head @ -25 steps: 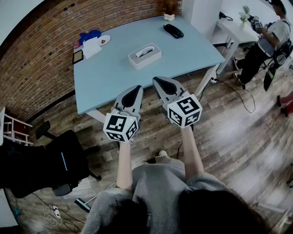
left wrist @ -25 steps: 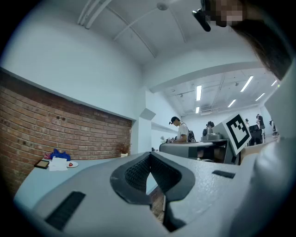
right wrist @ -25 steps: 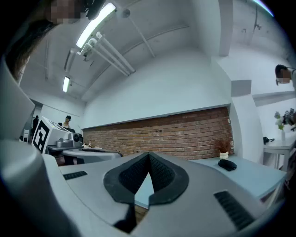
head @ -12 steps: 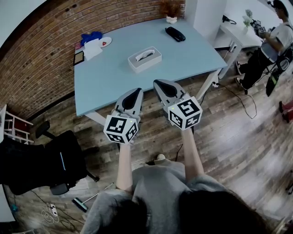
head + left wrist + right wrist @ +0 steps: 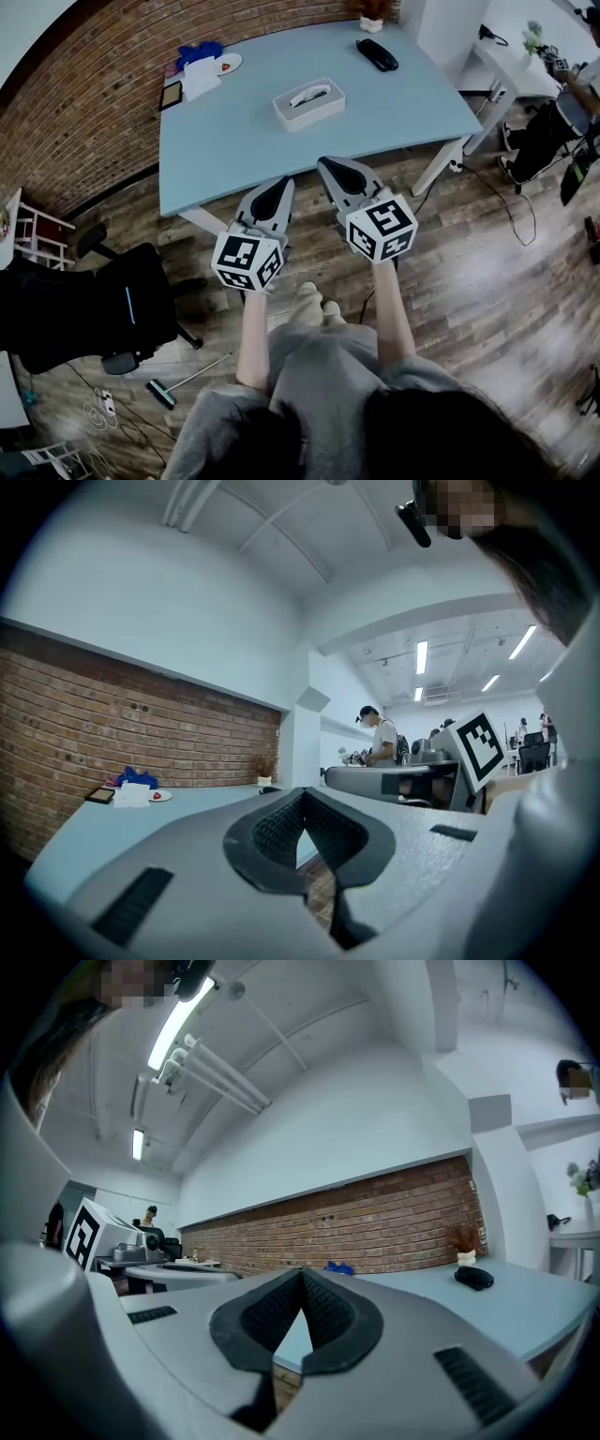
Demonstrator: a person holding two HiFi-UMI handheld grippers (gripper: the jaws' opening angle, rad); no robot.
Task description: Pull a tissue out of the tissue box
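A white tissue box (image 5: 308, 102) with a tissue sticking from its slot lies in the middle of the light blue table (image 5: 225, 141) in the head view. Both grippers hang over the wooden floor short of the table's near edge, well apart from the box. My left gripper (image 5: 280, 184) is shut with nothing in it, its tips meeting. To its right, my right gripper (image 5: 332, 166) is likewise shut and holds nothing. The gripper views show the closed left gripper (image 5: 302, 794) and right gripper (image 5: 301, 1274) pointing over the table; the box is hidden in them.
A black case (image 5: 378, 53) lies at the table's far right, with a blue cloth, papers and a plate (image 5: 202, 70) at the far left. A black office chair (image 5: 89, 309) stands left, a brick wall (image 5: 84, 103) behind, and a person (image 5: 562, 122) at a white desk right.
The view has shifted, so the table and box sit further up and right in frame. The person's feet now show below the grippers. Both grippers stay shut, side by side.
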